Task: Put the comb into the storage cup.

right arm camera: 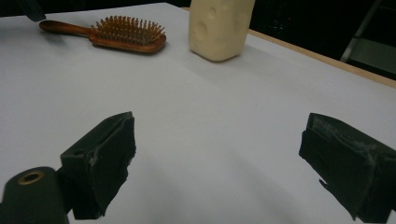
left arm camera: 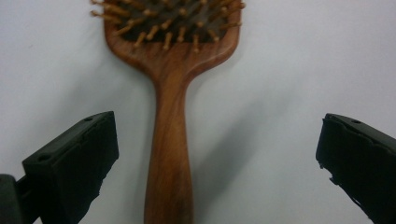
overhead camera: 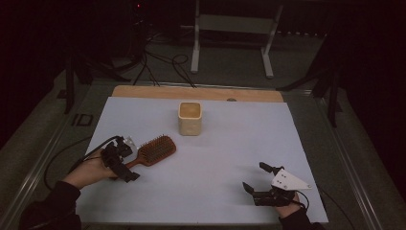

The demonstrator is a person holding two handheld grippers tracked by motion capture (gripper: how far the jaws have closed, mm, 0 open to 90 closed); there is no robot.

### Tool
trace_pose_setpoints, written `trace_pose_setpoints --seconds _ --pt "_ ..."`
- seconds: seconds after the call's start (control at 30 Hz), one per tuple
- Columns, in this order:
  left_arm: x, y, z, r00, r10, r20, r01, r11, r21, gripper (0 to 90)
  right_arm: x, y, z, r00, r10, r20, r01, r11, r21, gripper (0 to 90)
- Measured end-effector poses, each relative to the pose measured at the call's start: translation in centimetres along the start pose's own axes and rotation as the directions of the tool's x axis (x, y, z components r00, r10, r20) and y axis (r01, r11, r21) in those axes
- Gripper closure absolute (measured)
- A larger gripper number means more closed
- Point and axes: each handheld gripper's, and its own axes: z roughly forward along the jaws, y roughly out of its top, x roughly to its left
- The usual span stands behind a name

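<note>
A wooden paddle hairbrush (overhead camera: 154, 151) lies bristles up on the white sheet, its handle pointing toward the near left. My left gripper (overhead camera: 128, 164) is open, with one jaw on each side of the handle (left arm camera: 170, 140) and clear gaps between them. In the left gripper view (left arm camera: 217, 154) the jaws stand wide apart. A cream square holder (overhead camera: 190, 118) stands upright behind the brush. My right gripper (overhead camera: 254, 176) is open over bare sheet at the near right, holding nothing. The right gripper view (right arm camera: 219, 158) looks across at the brush (right arm camera: 126, 35) and the holder (right arm camera: 219, 28).
The white sheet (overhead camera: 215, 143) covers a wooden board whose edge (overhead camera: 196, 92) shows at the back. Beyond the table stand a metal frame (overhead camera: 232, 43) and loose cables (overhead camera: 163, 62) on the floor. Dark rails run along both table sides.
</note>
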Motion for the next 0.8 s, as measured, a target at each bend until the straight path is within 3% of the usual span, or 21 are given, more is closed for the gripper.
trace_pose_setpoints --seconds 0.17,0.5,0.67,0.8 --pt "0.6 0.3 0.4 0.9998 0.014 0.014 -0.015 0.9998 0.016 0.1 0.0 0.0 0.0 1.0000 -0.005 0.000 0.005 1.000 0.002 9.8" --pt "1.5 0.8 1.1 0.9978 0.061 -0.026 -0.060 0.9974 0.039 0.1 0.0 0.0 0.1 1.0000 0.005 -0.003 -0.005 1.000 0.002 9.8" --pt "1.8 1.1 1.4 0.9965 0.083 -0.013 -0.081 0.9936 0.078 0.2 0.0 -0.1 0.1 1.0000 0.005 -0.005 -0.005 1.000 0.002 9.8" --pt "1.9 1.4 1.3 0.9957 0.087 -0.033 -0.084 0.9939 0.071 10.2 -0.1 -0.1 0.1 1.0000 0.006 -0.005 -0.006 1.000 0.001 9.8"
